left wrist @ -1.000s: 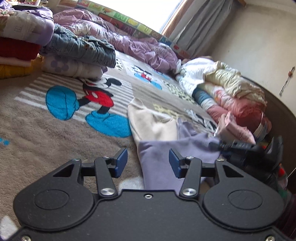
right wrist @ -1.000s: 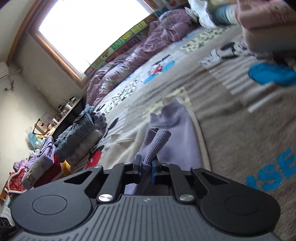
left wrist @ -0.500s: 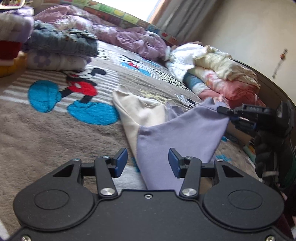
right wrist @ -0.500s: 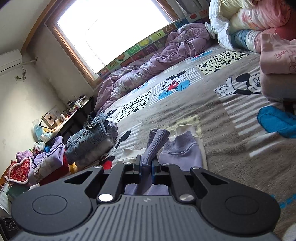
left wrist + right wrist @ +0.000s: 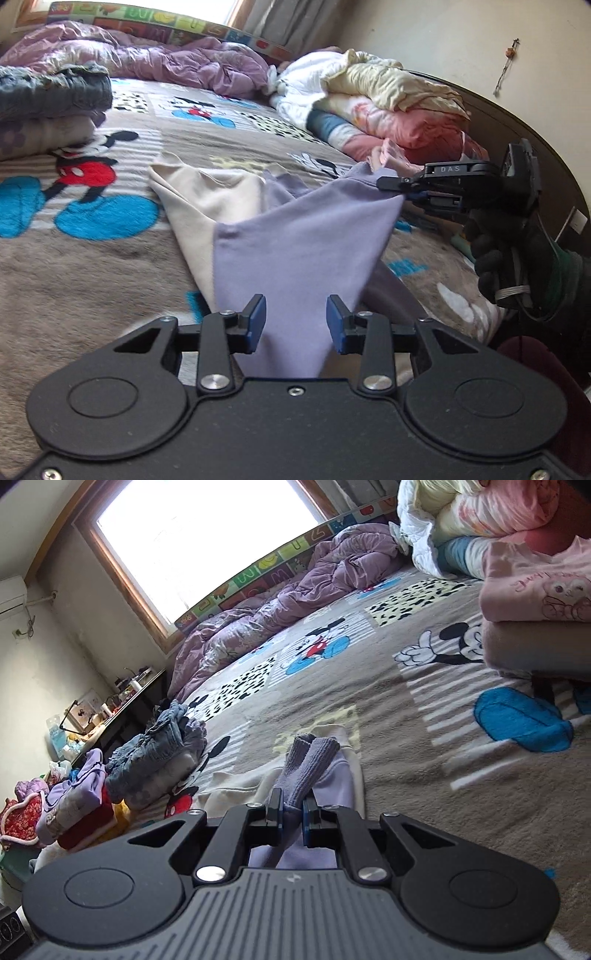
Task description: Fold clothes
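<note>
At the bottom of the left wrist view the left gripper point(image 5: 295, 319) has just been narrowing its jaws, and its blue pads stand apart either side of the lilac garment point(image 5: 306, 243) without pressing it. At centre right the right gripper point(image 5: 400, 188) pinches the garment's ribbed cuff point(image 5: 308, 762), lifting that corner off the cartoon blanket point(image 5: 92, 258). Bare blanket lies at left; folded stacks point(image 5: 48, 110) and piled quilts point(image 5: 388, 107) border it farther back.

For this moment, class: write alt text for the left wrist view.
A lilac garment stretches from the open left claw to the right claw, which pinches its corner. Beneath lies a cartoon blanket.
</note>
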The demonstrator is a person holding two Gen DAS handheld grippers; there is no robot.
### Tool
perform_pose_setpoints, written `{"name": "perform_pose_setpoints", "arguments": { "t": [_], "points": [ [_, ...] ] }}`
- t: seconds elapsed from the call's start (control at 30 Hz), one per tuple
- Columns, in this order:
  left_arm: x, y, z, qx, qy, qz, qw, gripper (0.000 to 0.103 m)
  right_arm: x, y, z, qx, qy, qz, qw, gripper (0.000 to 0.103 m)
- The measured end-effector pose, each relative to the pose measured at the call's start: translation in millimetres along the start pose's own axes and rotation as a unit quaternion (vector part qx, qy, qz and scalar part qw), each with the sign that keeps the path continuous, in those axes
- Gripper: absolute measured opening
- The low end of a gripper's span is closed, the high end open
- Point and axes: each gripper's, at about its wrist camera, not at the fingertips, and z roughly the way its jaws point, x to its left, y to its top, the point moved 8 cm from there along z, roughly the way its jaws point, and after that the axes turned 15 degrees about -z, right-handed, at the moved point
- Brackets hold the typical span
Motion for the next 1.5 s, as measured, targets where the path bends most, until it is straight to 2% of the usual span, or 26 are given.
{"name": "perform_pose_setpoints", "arguments": {
  "t": [0.23,0.43,0.67,0.9,0.97,1.07,1.17,1.23,1.3,1.4,1.5],
  "points": [
    [5.0,1.0,1.7,0.001,-0.003,-0.011,0.9999,0.035,-13.3,-16.3,-5.7,0.003,-0.001,0.016,1.0,0.011],
    [-8.1,-11.0,10.4,0.017,0.006,0.052,0.9985,0.035,-15.0,-25.5,-11.5,-0.006,0.012,0.035,0.999,0.011],
    [-8.6,-34.9,25.1,0.067,0.04,0.123,0.9894,0.035,-10.7,-24.0,-26.0,-0.026,0.032,0.049,0.998,0.011],
    [-5.9,-42.2,22.6,0.083,0.029,0.126,0.9881,0.035,-14.6,-25.5,-56.6,-0.07,0.047,0.089,0.992,0.011],
    [-6.2,-42.4,20.5,0.087,0.022,0.124,0.9882,0.035,-14.9,-28.8,-59.0,-0.067,0.05,0.088,0.993,0.011],
    [-5.1,-32.2,11.0,0.076,-0.004,0.09,0.993,0.035,-18.4,-33.2,-53.1,-0.057,0.046,0.084,0.994,0.011],
    [6.3,-7.0,-1.6,0.031,-0.014,0.022,0.9992,0.035,-21.9,-39.4,-43.2,-0.053,0.053,0.092,0.993,0.011],
    [20.7,13.7,-5.7,-0.009,-0.011,-0.037,0.9992,0.035,-23.3,-43.7,-37.0,-0.055,0.058,0.091,0.993,0.011],
    [37.2,34.1,-4.9,-0.046,-0.003,-0.094,0.9944,0.038,-23.6,-49.1,-32.4,-0.061,0.07,0.092,0.991,0.011],
    [62.3,64.3,5.9,-0.087,-0.001,-0.177,0.9804,0.04,-26.1,-55.2,-25.9,-0.075,0.09,0.093,0.989,0.011],
    [83.9,89.6,22.7,-0.108,0.009,-0.222,0.9689,0.041,-31.7,-60.6,-19.1,-0.087,0.113,0.111,0.984,0.011]
  ]
}}
